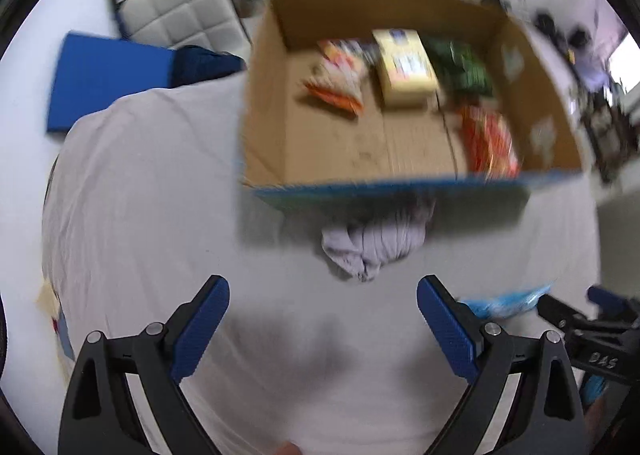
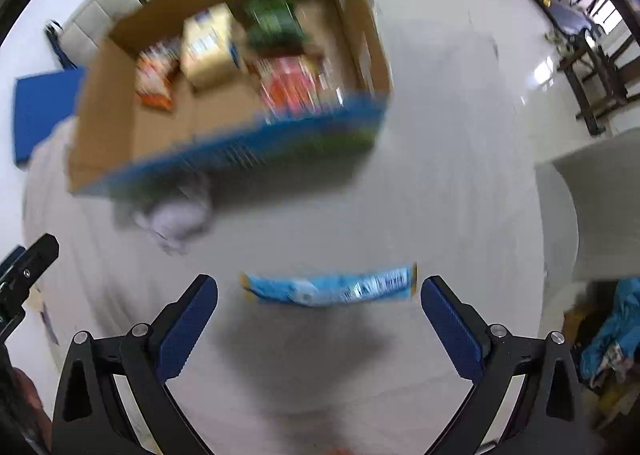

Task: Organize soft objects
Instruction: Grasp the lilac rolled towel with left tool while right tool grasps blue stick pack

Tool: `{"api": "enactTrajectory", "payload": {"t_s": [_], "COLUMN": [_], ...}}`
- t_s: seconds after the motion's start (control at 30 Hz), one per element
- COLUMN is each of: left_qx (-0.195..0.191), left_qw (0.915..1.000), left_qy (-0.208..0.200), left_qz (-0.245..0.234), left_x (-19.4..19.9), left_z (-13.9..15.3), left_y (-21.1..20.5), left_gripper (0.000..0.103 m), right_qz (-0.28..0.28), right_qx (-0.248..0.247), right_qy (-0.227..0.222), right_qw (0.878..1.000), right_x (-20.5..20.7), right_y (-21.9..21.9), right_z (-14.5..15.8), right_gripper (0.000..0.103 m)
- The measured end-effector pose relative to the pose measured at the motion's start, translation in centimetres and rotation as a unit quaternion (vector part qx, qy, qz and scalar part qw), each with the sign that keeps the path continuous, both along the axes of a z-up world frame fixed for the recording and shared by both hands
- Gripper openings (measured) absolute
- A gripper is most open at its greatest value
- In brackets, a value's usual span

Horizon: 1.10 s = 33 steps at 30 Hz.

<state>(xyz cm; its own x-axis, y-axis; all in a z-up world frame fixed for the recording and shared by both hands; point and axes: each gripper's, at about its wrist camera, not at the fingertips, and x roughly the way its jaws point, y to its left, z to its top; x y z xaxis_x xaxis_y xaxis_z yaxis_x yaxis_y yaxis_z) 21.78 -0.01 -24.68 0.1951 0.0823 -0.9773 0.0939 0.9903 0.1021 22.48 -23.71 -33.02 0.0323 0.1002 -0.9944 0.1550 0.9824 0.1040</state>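
Fingers of the left gripper (image 1: 323, 329) stand wide apart and hold nothing, with only the white-covered surface (image 1: 152, 183) between them. The right gripper (image 2: 319, 329) is spread just as wide and also empty; a blue packet (image 2: 332, 287) lies flat on the surface just ahead of its fingertips, between them but touching neither. A crumpled pale cloth (image 1: 368, 247) sits against the near wall of the cardboard box (image 1: 332, 135), which stands open on the surface and holds several packets and a yellow carton (image 1: 404, 67). Motion blur leaves the printing on these unreadable; a barcode-like patch shows on the blue packet. On the right gripper's body, seen at the left view's edge, "DAS" (image 1: 603, 360) can be read. The left view shows only a corner of the blue packet. Only the right view shows a heap of blue fabric (image 2: 612, 335) at far right.
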Motion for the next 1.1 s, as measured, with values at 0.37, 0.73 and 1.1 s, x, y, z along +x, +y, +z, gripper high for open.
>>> {"api": "enactTrajectory", "payload": {"t_s": [0.37,0.73,1.1], "left_qx": [0.087,0.077,-0.073], "left_qw": [0.9796,0.9704,0.9857], "left_qy": [0.061,0.097,0.151], "left_qz": [-0.171,-0.207,-0.012], "left_x": [3.5,3.8,-0.5], "left_z": [-8.8,-11.9,-10.8], "left_y": [-7.0,-9.1,-2.3], "left_gripper": [0.096,0.054,0.051], "right_qz": [0.032,0.177,0.354], "right_qx": [-0.012,-0.049,-0.104], "right_qy": [0.059,0.069,0.092], "right_qw": [0.998,0.981,0.925], "right_x": [-2.3,-2.4,-3.1], "right_y": [-0.8,2.5,6.7], "right_z": [-7.0,-8.0,-10.9], "right_gripper": [0.103,0.103,0.097]}}
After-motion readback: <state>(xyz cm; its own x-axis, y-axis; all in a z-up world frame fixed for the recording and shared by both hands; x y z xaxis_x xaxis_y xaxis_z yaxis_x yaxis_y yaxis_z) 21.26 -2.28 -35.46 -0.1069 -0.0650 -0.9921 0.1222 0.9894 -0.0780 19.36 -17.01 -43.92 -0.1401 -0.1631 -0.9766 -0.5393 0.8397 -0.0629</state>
